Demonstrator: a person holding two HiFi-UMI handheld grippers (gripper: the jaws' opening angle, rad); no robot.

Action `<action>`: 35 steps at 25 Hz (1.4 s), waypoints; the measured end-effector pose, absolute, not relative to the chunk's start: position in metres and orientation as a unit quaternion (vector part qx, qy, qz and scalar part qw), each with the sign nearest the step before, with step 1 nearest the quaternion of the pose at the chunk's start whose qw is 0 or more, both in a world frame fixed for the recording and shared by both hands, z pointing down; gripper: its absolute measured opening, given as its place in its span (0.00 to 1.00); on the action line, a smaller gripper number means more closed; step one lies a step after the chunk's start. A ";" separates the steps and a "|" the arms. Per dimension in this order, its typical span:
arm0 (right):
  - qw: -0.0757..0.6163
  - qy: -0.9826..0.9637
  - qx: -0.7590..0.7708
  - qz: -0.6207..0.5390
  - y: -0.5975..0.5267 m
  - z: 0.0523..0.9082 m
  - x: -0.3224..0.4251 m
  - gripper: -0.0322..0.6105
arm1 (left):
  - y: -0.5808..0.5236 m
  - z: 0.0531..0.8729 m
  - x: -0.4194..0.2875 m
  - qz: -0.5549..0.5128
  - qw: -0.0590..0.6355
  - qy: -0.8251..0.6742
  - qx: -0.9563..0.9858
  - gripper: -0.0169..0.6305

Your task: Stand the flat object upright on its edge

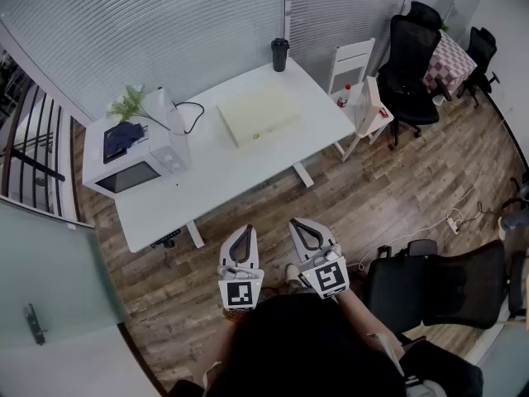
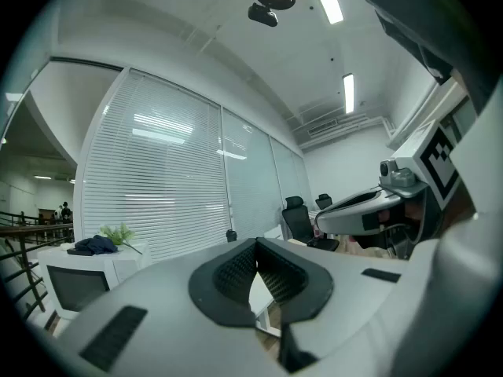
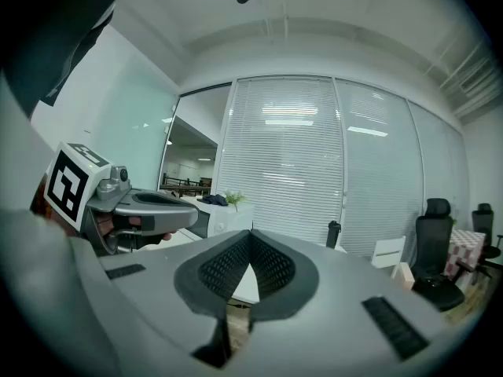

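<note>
My left tongs [image 1: 245, 229] are fully closed, the ribbed pads meeting at the tip with nothing between them. My right tongs [image 1: 298, 225] are the same: pads together, holding nothing. I hold the pair side by side close to my body, roughly level, over the wooden floor [image 1: 388, 184] and touching nothing.

A strip of that floor lies between the tips and the near edge of the white bench [image 1: 216, 184]. The flat slab [image 1: 258, 114], cream-coloured, lies flat on its broad face on the right half of the bench, well apart from both tongs. From up here it may be a shallow box or a board; I cannot tell which.

A microwave [image 1: 131, 170] sits at the bench's left end, with a plant [image 1: 132, 103] and a dark cloth [image 1: 121, 136] on top of it. A black cable [image 1: 193, 112] loops between the microwave and the slab. A dark cup [image 1: 280, 54] stands upright at the far edge, beyond the slab.

A white chair [image 1: 360, 73] stands just beside the bench's right end, with black office chairs [image 1: 413, 60] further out. Another black chair [image 1: 438, 284] stands close at my right. A power strip [image 1: 453, 222] lies on the floor, and blinds [image 1: 149, 31] cover the wall behind the bench.
</note>
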State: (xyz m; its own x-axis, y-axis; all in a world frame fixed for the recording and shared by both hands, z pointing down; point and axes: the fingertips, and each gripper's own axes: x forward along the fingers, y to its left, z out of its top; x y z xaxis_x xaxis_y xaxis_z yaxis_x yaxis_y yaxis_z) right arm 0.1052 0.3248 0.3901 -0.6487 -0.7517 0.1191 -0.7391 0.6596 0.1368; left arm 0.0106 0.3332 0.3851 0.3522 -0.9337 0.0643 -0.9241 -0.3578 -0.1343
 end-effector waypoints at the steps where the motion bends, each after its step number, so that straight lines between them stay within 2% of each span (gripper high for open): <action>1: 0.085 -0.905 0.416 -0.032 0.322 0.390 0.107 0.06 | 0.331 0.386 0.011 -0.065 0.035 0.564 -0.822 0.04; 9: 0.109 -0.916 0.382 -0.062 0.323 0.401 0.117 0.06 | 0.319 0.388 0.024 -0.080 0.046 0.553 -0.828 0.04; 20: 0.075 -0.913 0.398 -0.052 0.290 0.414 0.183 0.06 | 0.315 0.403 0.056 -0.106 0.040 0.568 -0.815 0.04; 24: 0.105 -0.918 0.381 -0.039 0.269 0.431 0.200 0.06 | 0.317 0.407 0.064 -0.110 0.019 0.578 -0.808 0.04; 29: 0.120 -0.922 0.366 -0.046 0.248 0.436 0.194 0.06 | 0.310 0.413 0.055 -0.118 0.010 0.578 -0.807 0.04; 35: 0.115 -0.925 0.359 -0.049 0.210 0.419 0.149 0.06 | 0.267 0.410 0.023 -0.096 0.006 0.577 -0.811 0.04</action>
